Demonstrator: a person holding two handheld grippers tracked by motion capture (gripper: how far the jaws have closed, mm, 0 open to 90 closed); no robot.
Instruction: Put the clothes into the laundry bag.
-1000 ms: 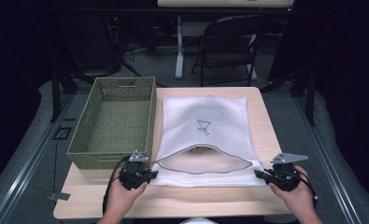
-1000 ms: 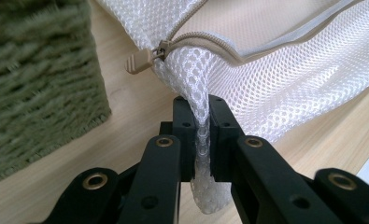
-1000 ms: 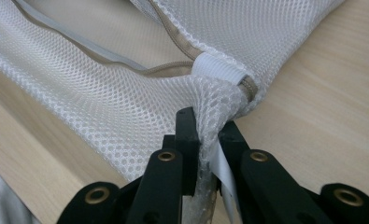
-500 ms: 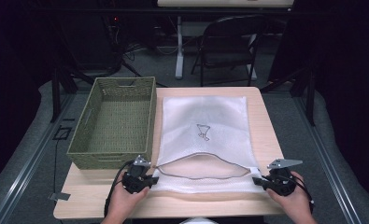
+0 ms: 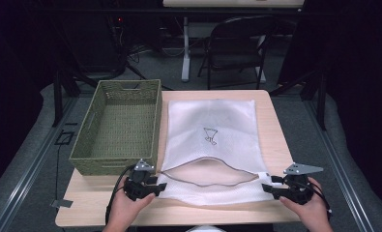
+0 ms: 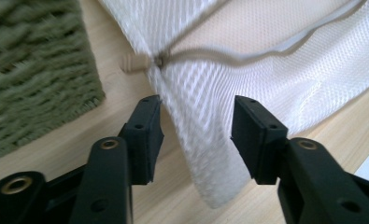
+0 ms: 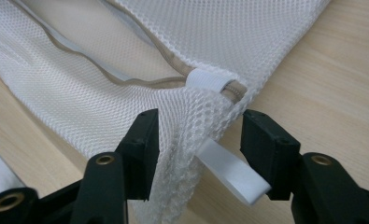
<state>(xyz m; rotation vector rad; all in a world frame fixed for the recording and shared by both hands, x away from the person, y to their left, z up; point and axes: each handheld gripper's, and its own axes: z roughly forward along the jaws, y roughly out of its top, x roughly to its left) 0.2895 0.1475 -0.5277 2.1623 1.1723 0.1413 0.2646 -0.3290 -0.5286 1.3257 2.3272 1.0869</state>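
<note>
A white mesh laundry bag [image 5: 213, 125] lies flat on the wooden table [image 5: 277, 121], its zippered mouth gaping toward the near edge. My left gripper [image 5: 155, 186] sits at the bag's near left corner. In the left gripper view, the left gripper [image 6: 196, 135] is open and a fold of the mesh bag [image 6: 205, 121] hangs loose between the jaws. My right gripper [image 5: 268, 189] is at the near right corner. In the right gripper view, the right gripper [image 7: 198, 144] is open too, straddling bunched mesh and a white tab [image 7: 229, 175].
A green woven basket [image 5: 113, 165] stands empty left of the bag, close to my left gripper; its weave [image 6: 32, 70] also shows in the left gripper view. A folding chair [image 5: 237, 48] stands beyond the table's far edge.
Both hands have drawn back a little toward the near edge. The right gripper has shifted slightly right again after moving inward. The bag's mouth stays open.
</note>
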